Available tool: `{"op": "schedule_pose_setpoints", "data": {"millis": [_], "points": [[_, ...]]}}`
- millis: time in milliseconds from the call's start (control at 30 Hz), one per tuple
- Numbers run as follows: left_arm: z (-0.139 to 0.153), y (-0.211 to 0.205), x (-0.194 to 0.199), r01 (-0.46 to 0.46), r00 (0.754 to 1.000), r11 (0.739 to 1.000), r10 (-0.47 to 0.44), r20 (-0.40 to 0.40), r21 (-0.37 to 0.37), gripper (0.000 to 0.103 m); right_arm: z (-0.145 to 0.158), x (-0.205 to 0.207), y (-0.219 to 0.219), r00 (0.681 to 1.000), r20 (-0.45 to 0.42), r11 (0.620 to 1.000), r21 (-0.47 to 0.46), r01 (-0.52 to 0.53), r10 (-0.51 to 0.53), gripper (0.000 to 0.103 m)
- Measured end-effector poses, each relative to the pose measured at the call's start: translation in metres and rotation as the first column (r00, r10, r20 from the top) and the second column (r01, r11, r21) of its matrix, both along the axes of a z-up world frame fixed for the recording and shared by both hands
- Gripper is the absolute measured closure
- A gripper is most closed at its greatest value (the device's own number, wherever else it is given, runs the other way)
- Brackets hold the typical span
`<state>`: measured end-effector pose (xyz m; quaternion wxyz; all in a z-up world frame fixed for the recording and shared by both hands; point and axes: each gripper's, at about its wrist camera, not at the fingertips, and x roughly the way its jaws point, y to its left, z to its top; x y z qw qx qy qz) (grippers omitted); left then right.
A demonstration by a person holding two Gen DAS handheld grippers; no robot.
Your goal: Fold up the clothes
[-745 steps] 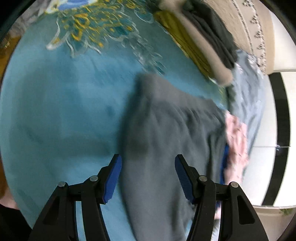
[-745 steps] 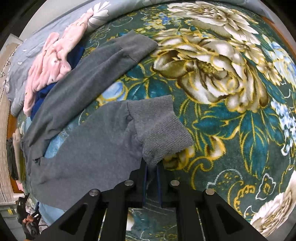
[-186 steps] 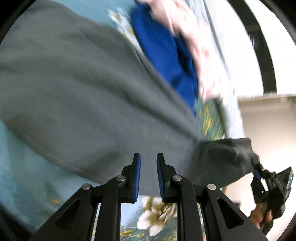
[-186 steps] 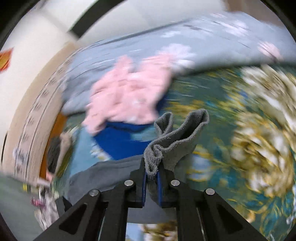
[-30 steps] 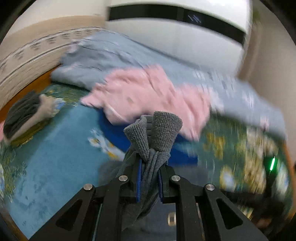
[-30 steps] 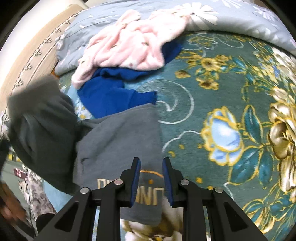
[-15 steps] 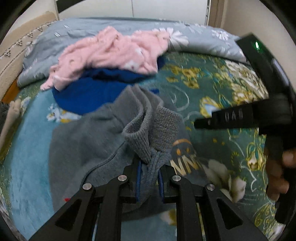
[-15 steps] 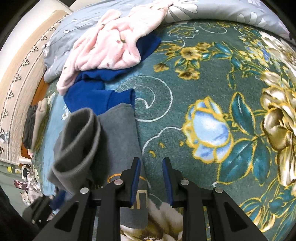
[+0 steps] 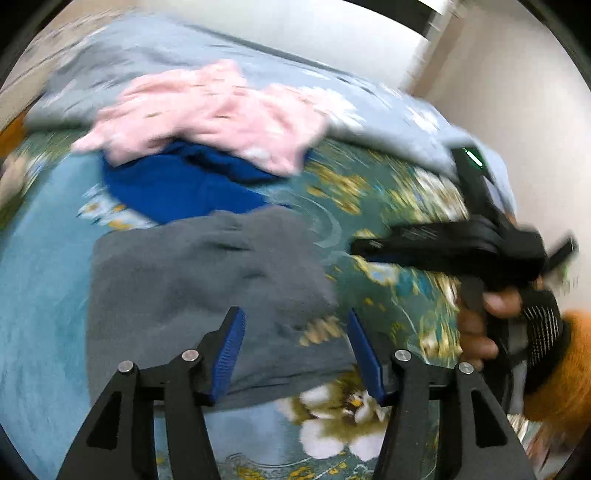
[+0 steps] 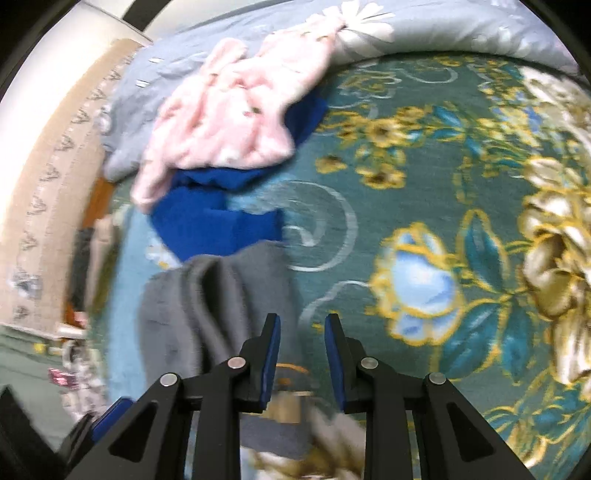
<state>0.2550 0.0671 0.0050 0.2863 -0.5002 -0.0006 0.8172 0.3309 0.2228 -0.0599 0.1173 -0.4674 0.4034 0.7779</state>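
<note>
Your left gripper has its blue-padded jaws spread wide and holds nothing; it hangs above the near edge of the grey knitted sweater. Your right gripper is also released, with a smaller gap between the jaws and nothing inside it. It is over the right side edge of the same sweater.

The sweater lies in a bunched heap on the teal bed cover with gold and white flowers. Its far edge touches the bright blue garment, and a pale pink fluffy garment lies partly over that blue one. Behind both, a light grey-blue quilt with white flowers runs along the far side of the bed.

To the right of the sweater the flowered cover is bare and wide. In the left wrist view your right hand with its black tool stands over this part, near the sweater. To the left of the sweater there is a plain light blue stretch of the cover. The pictures are blurred, so the folds of the sweater are not clear.
</note>
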Motion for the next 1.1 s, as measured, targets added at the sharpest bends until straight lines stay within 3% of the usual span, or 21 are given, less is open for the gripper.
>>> {"op": "schedule_pose_setpoints", "data": {"millis": [100, 233, 300, 400, 467, 600, 700, 833, 900, 967, 1100], "points": [[-0.009, -0.047, -0.024, -0.208, 0.977, 0.978, 0.206, 0.058, 0.032, 0.044, 0.005, -0.014, -0.010, 0.994, -0.072, 0.993, -0.080, -0.090, 0.085, 0.060], [-0.040, -0.106, -0.042, -0.426, 0.894, 0.905, 0.420, 0.158, 0.004, 0.044, -0.003, -0.036, -0.024, 0.980, -0.072, 0.970, -0.144, -0.194, 0.185, 0.049], [-0.059, -0.124, -0.040, -0.477, 0.856, 0.878, 0.473, 0.209, -0.031, 0.044, -0.011, -0.045, -0.028, 0.977, -0.043, 0.968, -0.133, -0.211, 0.207, 0.047], [-0.088, -0.150, -0.038, -0.575, 0.760, 0.818, 0.536, 0.368, -0.002, 0.044, -0.026, -0.052, -0.029, 0.974, -0.025, 0.958, -0.172, -0.228, 0.227, 0.047], [-0.100, -0.161, -0.037, -0.630, 0.707, 0.777, 0.571, 0.417, 0.003, 0.044, -0.035, -0.056, -0.033, 0.963, -0.039, 0.936, -0.229, -0.267, 0.265, 0.047], [-0.114, -0.177, -0.033, -0.702, 0.627, 0.712, 0.615, 0.478, 0.003, 0.044, -0.055, -0.064, -0.033, 0.959, -0.035, 0.916, -0.286, -0.281, 0.283, 0.047], [-0.114, -0.181, -0.030, -0.723, 0.613, 0.691, 0.623, 0.485, 0.026, 0.044, -0.061, -0.065, -0.027, 0.976, -0.039, 0.910, -0.355, -0.215, 0.215, 0.045], [-0.113, -0.178, -0.029, -0.725, 0.615, 0.689, 0.629, 0.476, 0.026, 0.045, -0.057, -0.063, -0.038, 0.978, -0.021, 0.899, -0.390, -0.198, 0.206, 0.051], [-0.112, -0.175, -0.027, -0.721, 0.620, 0.692, 0.628, 0.471, 0.026, 0.044, -0.051, -0.062, -0.042, 0.980, -0.014, 0.911, -0.366, -0.190, 0.199, 0.073], [-0.112, -0.173, -0.027, -0.719, 0.623, 0.694, 0.627, 0.469, 0.028, 0.044, -0.042, -0.064, -0.047, 0.980, -0.021, 0.916, -0.353, -0.191, 0.196, 0.087], [-0.108, -0.182, -0.032, -0.722, 0.626, 0.691, 0.625, 0.465, 0.044, 0.045, -0.018, -0.064, -0.055, 0.966, -0.134, 0.892, -0.372, -0.256, 0.221, 0.089]]}}
